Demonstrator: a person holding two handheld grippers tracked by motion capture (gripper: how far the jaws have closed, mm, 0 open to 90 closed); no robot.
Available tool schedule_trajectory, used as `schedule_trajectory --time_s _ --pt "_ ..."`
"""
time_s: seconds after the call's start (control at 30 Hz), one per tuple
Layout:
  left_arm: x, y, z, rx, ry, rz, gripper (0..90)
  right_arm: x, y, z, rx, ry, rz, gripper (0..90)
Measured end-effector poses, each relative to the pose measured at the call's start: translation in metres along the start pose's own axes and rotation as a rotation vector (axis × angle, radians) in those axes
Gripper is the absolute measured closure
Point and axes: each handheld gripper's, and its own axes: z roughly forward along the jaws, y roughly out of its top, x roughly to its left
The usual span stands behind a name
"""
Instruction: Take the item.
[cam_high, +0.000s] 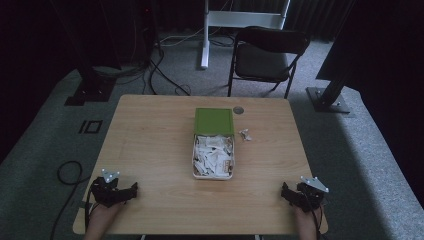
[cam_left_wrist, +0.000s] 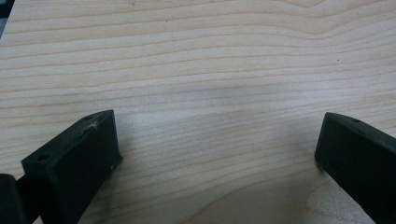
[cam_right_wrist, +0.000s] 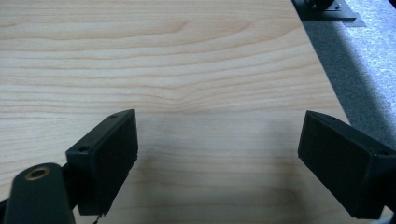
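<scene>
A white box (cam_high: 194, 159) with its green lid (cam_high: 214, 121) folded back sits at the middle of the wooden table (cam_high: 150, 145); several white paper packets fill it. One small packet (cam_high: 245, 134) lies on the table just right of the box. My left gripper (cam_high: 131, 189) rests near the front left corner, my right gripper (cam_high: 285, 191) near the front right corner. Both stand open over bare wood, the left gripper (cam_left_wrist: 217, 140) and the right gripper (cam_right_wrist: 218, 137) with nothing between their jaws.
A small round grey disc (cam_high: 238, 110) lies near the table's far edge. A black folding chair (cam_high: 267, 57) stands behind the table on grey carpet. A white stand (cam_high: 205, 35), black posts and cables (cam_high: 165, 75) are on the floor beyond.
</scene>
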Motion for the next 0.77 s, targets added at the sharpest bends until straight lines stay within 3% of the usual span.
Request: schedule_trajectory --time_s 0.23,0.4,0.5,0.77 --pt "0.000 0.000 0.000 0.000 0.000 0.000 0.6 -0.007 -0.005 -0.001 0.012 -0.051 -0.036 12.2" --pt "0.000 0.000 0.000 0.000 0.000 0.000 0.6 -0.013 -0.005 0.000 0.037 0.024 0.007 12.2" --pt "0.000 0.000 0.000 0.000 0.000 0.000 0.6 -0.010 -0.005 0.000 0.037 0.070 -0.035 12.1" --pt "0.000 0.000 0.000 0.000 0.000 0.000 0.6 -0.010 -0.005 0.000 0.037 0.082 -0.048 12.2"
